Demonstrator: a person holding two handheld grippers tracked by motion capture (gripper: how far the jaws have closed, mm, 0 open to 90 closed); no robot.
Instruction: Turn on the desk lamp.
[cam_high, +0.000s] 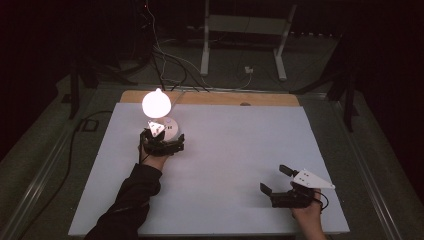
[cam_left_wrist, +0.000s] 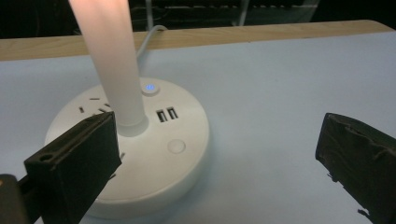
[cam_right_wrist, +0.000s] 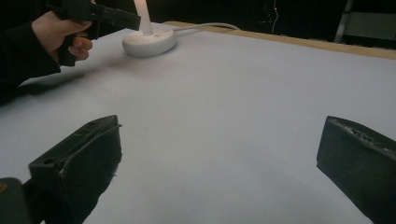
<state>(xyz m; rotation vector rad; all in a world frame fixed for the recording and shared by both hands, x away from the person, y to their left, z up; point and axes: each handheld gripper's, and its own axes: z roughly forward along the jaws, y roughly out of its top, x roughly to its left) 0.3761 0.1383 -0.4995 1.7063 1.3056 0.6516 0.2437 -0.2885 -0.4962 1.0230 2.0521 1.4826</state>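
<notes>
With the lamp (cam_high: 159, 117) already lit at the table's (cam_high: 235, 165) far left, your left gripper (cam_left_wrist: 219, 154) hovers spread over its base, your right gripper (cam_high: 277, 180) spread and idle, so little apparently remains.

left gripper (cam_high: 161, 141) is hovering right at the lamp base (cam_high: 170, 131), jaws spread wide, dark sleeve stretched toward it; right gripper (cam_high: 276, 181) sits well off from the base, jaws gaping too

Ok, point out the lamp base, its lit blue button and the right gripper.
lamp base (cam_left_wrist: 187, 135), left gripper view, white top surface.
blue button (cam_left_wrist: 150, 87), left gripper view, its lit centre.
right gripper (cam_high: 273, 180), high view, midway between fingertips.
</notes>
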